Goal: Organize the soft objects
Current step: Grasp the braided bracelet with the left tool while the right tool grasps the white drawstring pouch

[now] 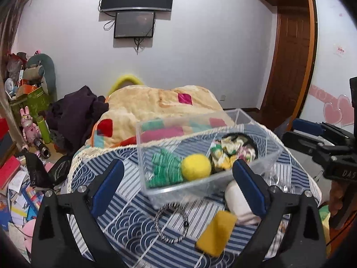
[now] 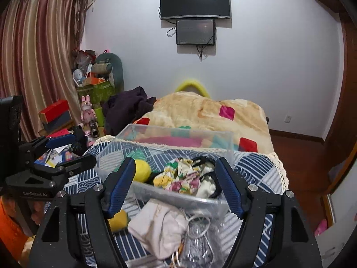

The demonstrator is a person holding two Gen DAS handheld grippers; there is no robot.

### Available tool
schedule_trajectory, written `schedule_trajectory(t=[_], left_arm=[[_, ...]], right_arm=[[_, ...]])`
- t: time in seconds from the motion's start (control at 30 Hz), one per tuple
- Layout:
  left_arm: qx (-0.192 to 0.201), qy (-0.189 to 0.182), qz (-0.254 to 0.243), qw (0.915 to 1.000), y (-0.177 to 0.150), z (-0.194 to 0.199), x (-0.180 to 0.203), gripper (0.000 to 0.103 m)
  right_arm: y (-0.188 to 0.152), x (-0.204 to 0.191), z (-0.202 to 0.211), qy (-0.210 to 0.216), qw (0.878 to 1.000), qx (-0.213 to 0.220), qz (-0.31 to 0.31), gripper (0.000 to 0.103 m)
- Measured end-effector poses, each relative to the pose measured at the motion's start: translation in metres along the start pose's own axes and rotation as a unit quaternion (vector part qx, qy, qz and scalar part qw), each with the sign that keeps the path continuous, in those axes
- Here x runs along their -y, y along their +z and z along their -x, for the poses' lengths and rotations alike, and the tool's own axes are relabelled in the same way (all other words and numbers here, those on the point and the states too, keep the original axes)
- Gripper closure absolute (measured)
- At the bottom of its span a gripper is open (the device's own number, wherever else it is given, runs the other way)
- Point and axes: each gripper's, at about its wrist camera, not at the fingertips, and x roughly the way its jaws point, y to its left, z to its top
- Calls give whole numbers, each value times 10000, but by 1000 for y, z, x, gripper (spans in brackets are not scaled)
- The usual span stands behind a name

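A clear plastic box point(image 1: 142, 156) stands on the blue patterned cloth point(image 1: 125, 218). In it lie a green knitted piece point(image 1: 165, 167), a yellow felt ball point(image 1: 196, 167) and a floral fabric bundle point(image 1: 225, 151). In front of the box lie a black-and-white hair tie point(image 1: 171, 223), a yellow sponge point(image 1: 216, 232) and a white drawstring pouch point(image 2: 158, 223). My left gripper point(image 1: 180, 174) is open and empty, above the box's front wall. My right gripper point(image 2: 176, 185) is open and empty, above the pouch and the box's near wall point(image 2: 178, 197).
A crinkled clear plastic bag point(image 2: 196, 243) lies next to the pouch. Behind the table is a bed with a beige patch blanket point(image 2: 200, 111) and a dark garment point(image 2: 127, 105). Cluttered boxes and toys point(image 2: 89, 89) fill the floor at left. A wooden door point(image 1: 290, 67) is at right.
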Motion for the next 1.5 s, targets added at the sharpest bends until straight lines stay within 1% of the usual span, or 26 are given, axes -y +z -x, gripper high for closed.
schedule_trajectory(t=[0.1, 0.23, 0.4, 0.5, 0.67, 0.73, 0.8, 0.87, 0.9, 0.93, 0.97, 1.0, 1.03, 1.1, 1.13, 1.17, 1.2, 1.23, 1.27, 1.33, 1.4, 1.5], left_arm=[[-203, 49, 60, 9998, -15, -3, -6, 4], [-513, 131, 150, 9985, -36, -12, -14, 4], [-990, 144, 408, 9941, -61, -34, -25, 4], [-1164, 75, 514, 9918, -67, -48, -27, 4], [-1304, 102, 467, 9903, -69, -67, -23, 4], [-1379, 126, 536, 9889, -69, -75, -23, 5], [-1468, 51, 687, 9868, -69, -82, -25, 13], [-1451, 62, 723, 9868, -68, -83, -25, 16], [-1424, 54, 707, 9873, -68, -83, -24, 21], [-1417, 43, 683, 9876, -69, -82, -21, 23], [-1401, 48, 640, 9881, -69, -81, -19, 27], [-1383, 51, 578, 9887, -70, -80, -16, 34], [-1373, 34, 531, 9891, -71, -79, -13, 38], [-1339, -13, 513, 9897, -72, -77, -9, 53], [-1330, -61, 532, 9897, -72, -76, -7, 57], [-1329, -115, 557, 9895, -73, -75, -6, 64], [-1325, -161, 583, 9893, -73, -74, -6, 69], [-1316, -196, 606, 9893, -74, -73, -6, 71], [-1314, -229, 626, 9891, -75, -71, -6, 75], [-1312, -294, 670, 9886, -76, -68, -7, 85], [-1317, -348, 696, 9882, -77, -65, -8, 90], [-1270, -315, 660, 9892, -79, -57, -7, 90]], right_arm=[[-12, 0, -2, -5, 9999, -128, -33, 32], [-35, -3, -12, 56, 9989, -462, -82, 32], [-56, -6, -28, 158, 9962, -837, -155, 32], [-62, -6, -37, 231, 9946, -991, -191, 32], [-66, -8, -47, 333, 9924, -1164, -214, 32], [-69, -8, -52, 392, 9912, -1242, -239, 32], [-71, -9, -55, 412, 9907, -1279, -225, 32], [-72, -11, -56, 396, 9906, -1298, -168, 32], [-72, -13, -57, 386, 9906, -1303, -140, 32], [-73, -14, -57, 357, 9906, -1316, -102, 35], [-75, -16, -59, 282, 9905, -1345, -26, 42], [-76, -17, -60, 218, 9905, -1355, 31, 45], [-77, -18, -60, 164, 9908, -1339, 85, 48], [-78, -18, -57, 95, 9916, -1286, 111, 56], [-77, -15, -57, 107, 9918, -1271, 95, 60], [-77, -13, -54, 102, 9921, -1248, 66, 67], [-78, -11, -52, 99, 9924, -1224, 46, 70], [-78, -9, -49, 115, 9928, -1192, 10, 74], [-78, -7, -46, 122, 9932, -1156, -25, 78], [-77, -5, -42, 145, 9938, -1098, -61, 80], [-78, -5, -36, 147, 9945, -1036, -59, 81], [-76, -4, -22, 158, 9961, -871, -69, 81]])
